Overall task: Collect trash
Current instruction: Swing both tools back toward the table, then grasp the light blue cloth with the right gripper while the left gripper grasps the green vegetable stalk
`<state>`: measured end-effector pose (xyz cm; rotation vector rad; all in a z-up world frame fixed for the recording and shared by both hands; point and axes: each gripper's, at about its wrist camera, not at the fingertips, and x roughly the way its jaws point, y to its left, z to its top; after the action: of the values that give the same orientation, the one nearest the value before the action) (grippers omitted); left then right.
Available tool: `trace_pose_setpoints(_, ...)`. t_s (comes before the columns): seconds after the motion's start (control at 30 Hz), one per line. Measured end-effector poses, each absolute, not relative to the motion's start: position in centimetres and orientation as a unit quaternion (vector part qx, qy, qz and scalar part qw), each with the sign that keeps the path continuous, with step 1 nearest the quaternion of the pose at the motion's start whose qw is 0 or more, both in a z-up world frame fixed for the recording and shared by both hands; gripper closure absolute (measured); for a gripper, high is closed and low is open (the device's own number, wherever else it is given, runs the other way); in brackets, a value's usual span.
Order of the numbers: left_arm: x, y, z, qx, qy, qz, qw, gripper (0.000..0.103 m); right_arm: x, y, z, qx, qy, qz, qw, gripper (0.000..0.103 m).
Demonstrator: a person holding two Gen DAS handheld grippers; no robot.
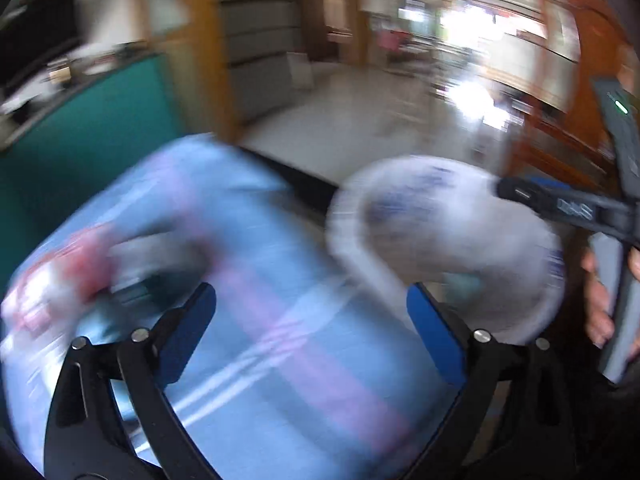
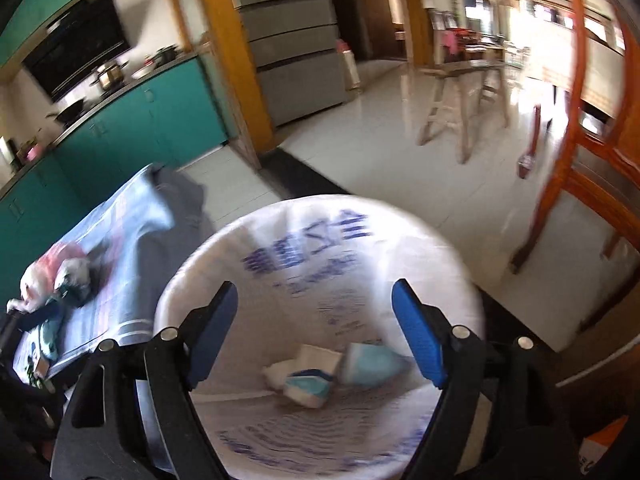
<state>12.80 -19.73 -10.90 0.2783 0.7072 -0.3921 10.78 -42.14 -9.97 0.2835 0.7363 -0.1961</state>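
Tiled floor (image 2: 400,168): pale, glossy, running back towards a bright doorway. Teal cabinets (image 2: 132,128) along the left wall, with pots on the counter above. Grey refrigerator (image 2: 296,52) between orange-brown door frames. Wooden stool (image 2: 460,96) well back on the floor.

Blue cloth (image 2: 120,272), with pink and white stripes, spread over a low surface to the left; heavily blurred in the left wrist view (image 1: 280,300).

White bin liner (image 2: 320,280), round-mouthed, just right of the cloth, directly below the right gripper. Blue printed characters on the inner wall, too smeared to read; finer blue lines of print lower down, likewise illegible. Same liner blurred in the left wrist view (image 1: 440,240).

Trash in the liner bottom: crumpled white and light-blue packets (image 2: 312,376), lying together. More trash on the cloth at far left: a pink-and-white crumpled heap (image 2: 52,276) with dark pieces beside it.

Right gripper (image 2: 314,332): blue pads spread apart, released, nothing between them, poised over the liner mouth. Also seen from the left wrist view (image 1: 540,200), with white lettering on its black body, unreadable.

Left gripper (image 1: 312,332): pads wide apart, released, nothing grasped, above the striped cloth.

A hand (image 1: 600,300) at the right edge of the left wrist view.
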Motion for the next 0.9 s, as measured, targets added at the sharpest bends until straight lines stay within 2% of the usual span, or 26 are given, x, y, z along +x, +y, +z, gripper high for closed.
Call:
trace_pose_setpoints(0.23,9.7,-6.4,-11.0,0.082,0.351,-0.017,0.933,0.006,16.0,-30.7,-10.5,0.087,0.387,0.042,0.917,0.025)
trace_pose_setpoints(0.33,7.5,-2.0,-11.7,0.089,0.369,0.041,0.924,0.006,17.4,-25.4,-10.9,0.048,0.397,0.094,0.912,0.025)
trace_pose_setpoints(0.5,4.7,4.5,-12.6,0.029,0.388,0.093,0.916,0.006,18.6,-15.3,-10.8,0.000,0.411,0.187,0.892,0.025)
trace_pose_setpoints(0.77,3.7,8.2,-12.6,-0.035,0.377,0.081,0.922,0.006,18.4,-6.6,-10.9,-0.071,0.405,0.227,0.883,0.025)
trace_pose_setpoints(0.9,3.1,7.6,-13.1,-0.029,0.380,0.071,0.922,0.006,19.2,-5.6,-11.9,-0.077,0.419,0.220,0.877,0.031)
